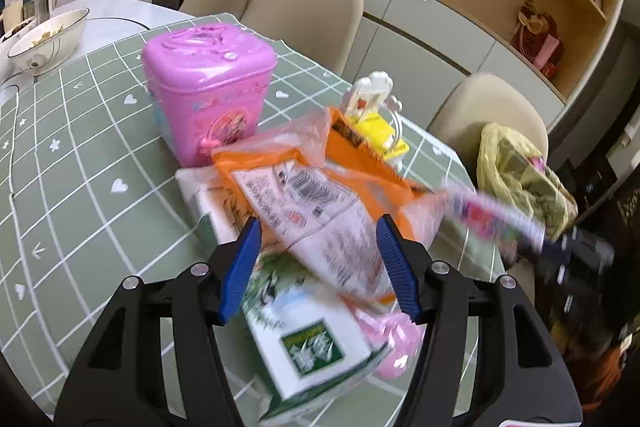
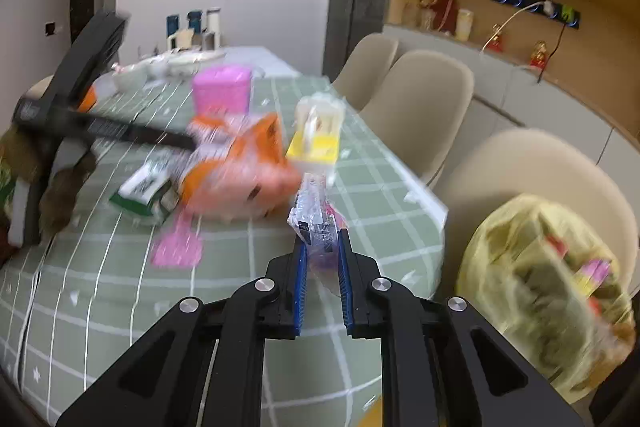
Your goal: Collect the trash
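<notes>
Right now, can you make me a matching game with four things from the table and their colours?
Things:
1. lidded toy box
2. snack bag
3. trash bag on the chair
4. carton

Colours:
A. yellow
B. green and white
C. pink
D. orange and clear

Pairs: 1-C, 2-D, 3-A, 4-B

one pink lidded box (image 1: pixel 208 83) upper left of centre, one orange snack bag (image 1: pixel 320 195) at centre, one green-and-white carton (image 1: pixel 304 339) lower centre, one yellow toy (image 1: pixel 380 123), one yellowish bag (image 1: pixel 520 175) at right, three beige chairs (image 1: pixel 304 7) along the top, one white bowl (image 1: pixel 48 39) upper left
</notes>
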{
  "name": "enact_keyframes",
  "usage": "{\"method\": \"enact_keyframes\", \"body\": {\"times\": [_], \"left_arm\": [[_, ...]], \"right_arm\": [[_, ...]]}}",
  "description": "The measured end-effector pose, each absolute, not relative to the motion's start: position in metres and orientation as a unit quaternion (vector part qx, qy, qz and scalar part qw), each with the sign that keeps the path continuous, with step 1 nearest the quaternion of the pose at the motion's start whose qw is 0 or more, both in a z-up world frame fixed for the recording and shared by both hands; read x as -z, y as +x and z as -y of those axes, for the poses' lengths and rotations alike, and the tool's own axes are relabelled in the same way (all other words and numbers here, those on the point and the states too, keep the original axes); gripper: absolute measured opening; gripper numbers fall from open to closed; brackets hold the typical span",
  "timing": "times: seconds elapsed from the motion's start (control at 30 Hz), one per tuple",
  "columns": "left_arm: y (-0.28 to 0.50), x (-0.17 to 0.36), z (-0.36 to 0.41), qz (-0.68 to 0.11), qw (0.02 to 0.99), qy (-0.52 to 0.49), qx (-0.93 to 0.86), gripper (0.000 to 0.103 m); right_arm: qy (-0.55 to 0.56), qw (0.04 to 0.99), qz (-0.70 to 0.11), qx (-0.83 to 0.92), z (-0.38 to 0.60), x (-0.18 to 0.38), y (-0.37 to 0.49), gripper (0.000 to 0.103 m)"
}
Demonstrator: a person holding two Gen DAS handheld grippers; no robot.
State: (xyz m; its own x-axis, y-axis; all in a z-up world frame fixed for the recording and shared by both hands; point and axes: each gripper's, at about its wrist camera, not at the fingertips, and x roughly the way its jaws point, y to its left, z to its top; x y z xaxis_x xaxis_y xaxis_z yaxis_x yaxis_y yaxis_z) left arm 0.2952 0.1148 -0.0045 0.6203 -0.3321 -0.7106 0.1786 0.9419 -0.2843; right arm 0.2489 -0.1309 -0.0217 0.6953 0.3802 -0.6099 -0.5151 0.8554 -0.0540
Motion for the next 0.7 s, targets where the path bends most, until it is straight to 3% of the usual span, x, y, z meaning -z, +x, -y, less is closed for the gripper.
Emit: {"method": "enact_keyframes", "body": {"times": [0.17,0.3,0.37,0.47,0.7], "left_arm": [[0.311,0.005,-0.103,-0.403,0.903,-0.080,0.123,0.057],[0.308,0.006,-0.101,-0.401,0.904,-0.073,0.130,0.057],[0.305,0.004,-0.104,-0.396,0.906,-0.072,0.128,0.057],[0.303,-0.003,-0.113,-0.388,0.910,-0.081,0.122,0.057],[0.300,-0.009,-0.122,-0.383,0.912,-0.088,0.114,0.057]], "right_arm": [[-0.097,0.883,-0.340,-0.308,0.123,0.041,0.232,0.017],[-0.082,0.871,-0.354,-0.331,0.125,0.042,0.222,0.034],[-0.066,0.869,-0.354,-0.338,0.127,0.036,0.218,0.036],[-0.029,0.871,-0.346,-0.348,0.132,0.023,0.216,0.047],[0.025,0.899,-0.343,-0.271,0.135,0.018,0.245,0.050]]}}
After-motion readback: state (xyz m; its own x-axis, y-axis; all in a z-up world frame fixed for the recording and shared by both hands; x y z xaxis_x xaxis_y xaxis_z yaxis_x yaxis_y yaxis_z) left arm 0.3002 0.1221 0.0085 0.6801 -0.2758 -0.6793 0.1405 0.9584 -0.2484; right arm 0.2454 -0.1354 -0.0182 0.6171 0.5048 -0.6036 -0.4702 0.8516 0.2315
